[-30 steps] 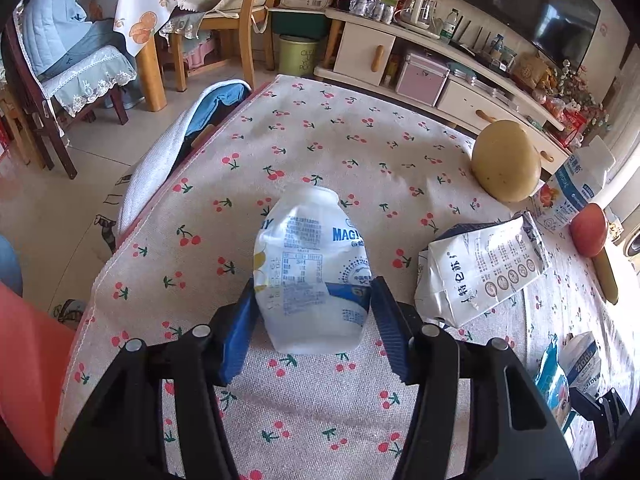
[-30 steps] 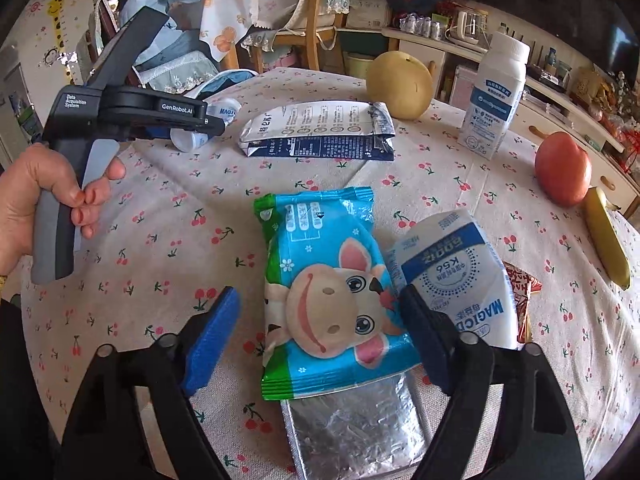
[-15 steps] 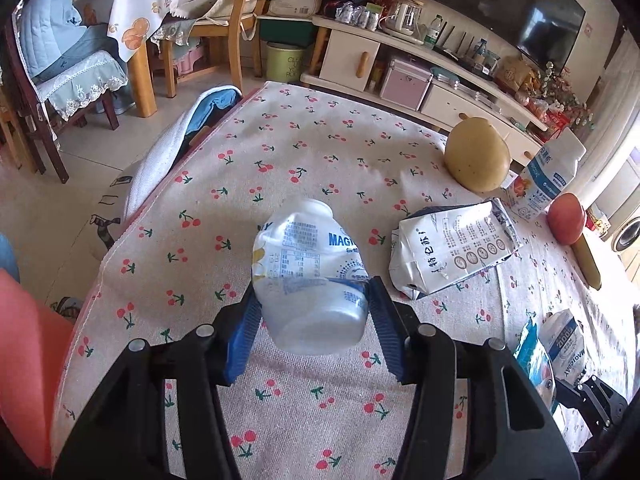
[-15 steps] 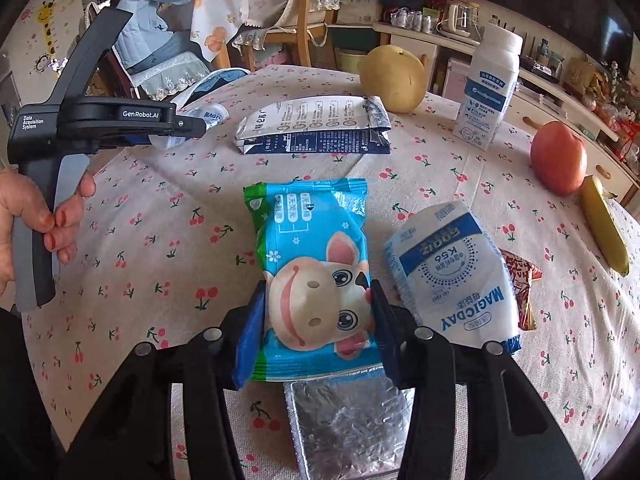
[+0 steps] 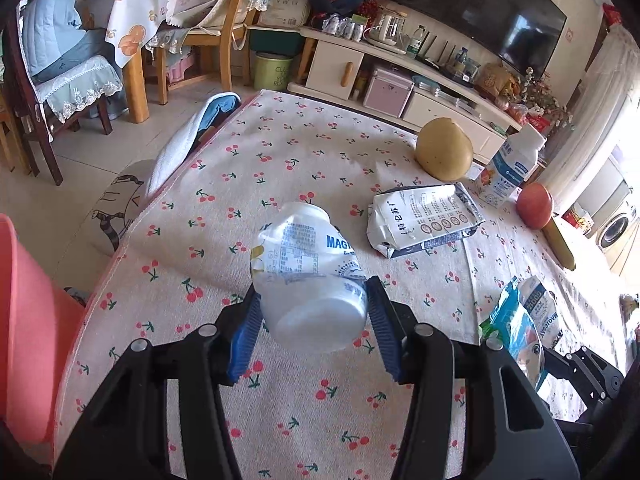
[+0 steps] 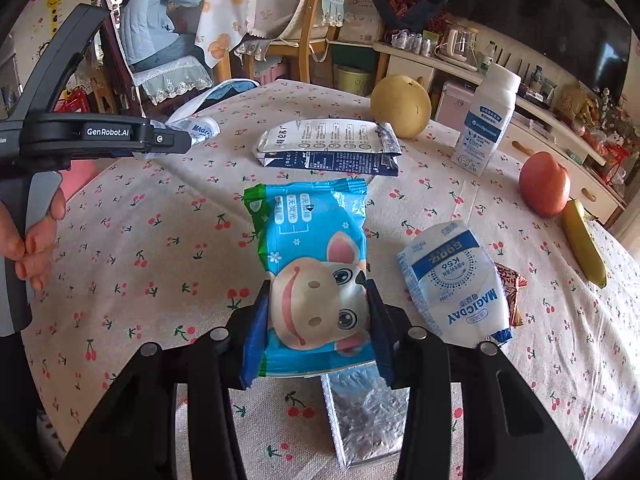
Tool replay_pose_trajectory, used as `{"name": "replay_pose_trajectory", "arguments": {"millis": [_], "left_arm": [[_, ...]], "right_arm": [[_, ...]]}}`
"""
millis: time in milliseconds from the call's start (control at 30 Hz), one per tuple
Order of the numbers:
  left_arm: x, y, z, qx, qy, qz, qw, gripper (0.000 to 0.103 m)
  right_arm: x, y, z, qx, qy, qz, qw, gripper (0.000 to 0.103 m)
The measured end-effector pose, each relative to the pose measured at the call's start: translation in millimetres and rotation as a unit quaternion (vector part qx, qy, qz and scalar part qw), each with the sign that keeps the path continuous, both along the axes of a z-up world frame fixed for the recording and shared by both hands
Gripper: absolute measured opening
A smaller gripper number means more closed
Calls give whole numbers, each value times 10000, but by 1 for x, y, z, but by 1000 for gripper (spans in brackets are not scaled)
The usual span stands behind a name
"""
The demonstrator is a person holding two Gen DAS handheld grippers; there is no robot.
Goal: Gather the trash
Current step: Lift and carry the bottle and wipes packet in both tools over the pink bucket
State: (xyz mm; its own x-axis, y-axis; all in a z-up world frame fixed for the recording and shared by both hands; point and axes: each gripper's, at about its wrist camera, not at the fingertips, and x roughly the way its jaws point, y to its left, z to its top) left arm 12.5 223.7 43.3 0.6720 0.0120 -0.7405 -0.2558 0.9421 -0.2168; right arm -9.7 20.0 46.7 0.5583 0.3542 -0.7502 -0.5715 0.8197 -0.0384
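1. Left gripper is clamped on a crushed white plastic bottle, blue pads pressing both sides near its base. Bottle is lifted clear of the worktop, neck tilted away from the camera.
2. Right gripper is closed on a blue snack wrapper w/ a cartoon cow face; pads squeeze its near end, which bulges between them. Far end of the wrapper points away over the cherry-print cloth.
3. A silver foil wrapper lies flat just below the right gripper, partly under the blue wrapper.
4. A flattened white-and-blue pouch lies just right of the blue wrapper, overlapping a small red wrapper.
5. A flattened white-and-navy carton lies further back, mid-worktop.
6. Behind it: a yellow pear, an upright white bottle, a red apple, and a banana near the right edge.
7. A pink bin shows at the left edge of the left wrist view, beside the worktop.
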Motion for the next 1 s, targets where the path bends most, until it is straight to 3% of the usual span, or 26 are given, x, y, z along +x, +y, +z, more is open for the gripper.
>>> {"name": "replay_pose_trajectory", "arguments": {"millis": [367, 433, 467, 733, 867, 1000], "left_arm": [[-45, -16, 4, -118, -109, -193, 9997, 51], [-54, -19, 6, -151, -138, -242, 9995, 38], [-58, -19, 6, -193, -122, -261, 9994, 25], [-80, -12, -6, -387, 72, -300, 9988, 25], [-85, 1, -3, -475, -63, -243, 9986, 61], [-76, 2, -1, -346, -62, -472, 9983, 77]], "right_arm": [[-22, 4, 21, 229, -107, -3, 9997, 45], [-26, 6, 24, 284, -91, 9, 9996, 45], [-28, 7, 25, 307, -88, 16, 9995, 45], [-44, 11, 21, 315, 86, -14, 9995, 45], [-54, 8, 20, 288, 120, -85, 9995, 45], [-60, 6, 21, 264, 133, -116, 9995, 45]]}}
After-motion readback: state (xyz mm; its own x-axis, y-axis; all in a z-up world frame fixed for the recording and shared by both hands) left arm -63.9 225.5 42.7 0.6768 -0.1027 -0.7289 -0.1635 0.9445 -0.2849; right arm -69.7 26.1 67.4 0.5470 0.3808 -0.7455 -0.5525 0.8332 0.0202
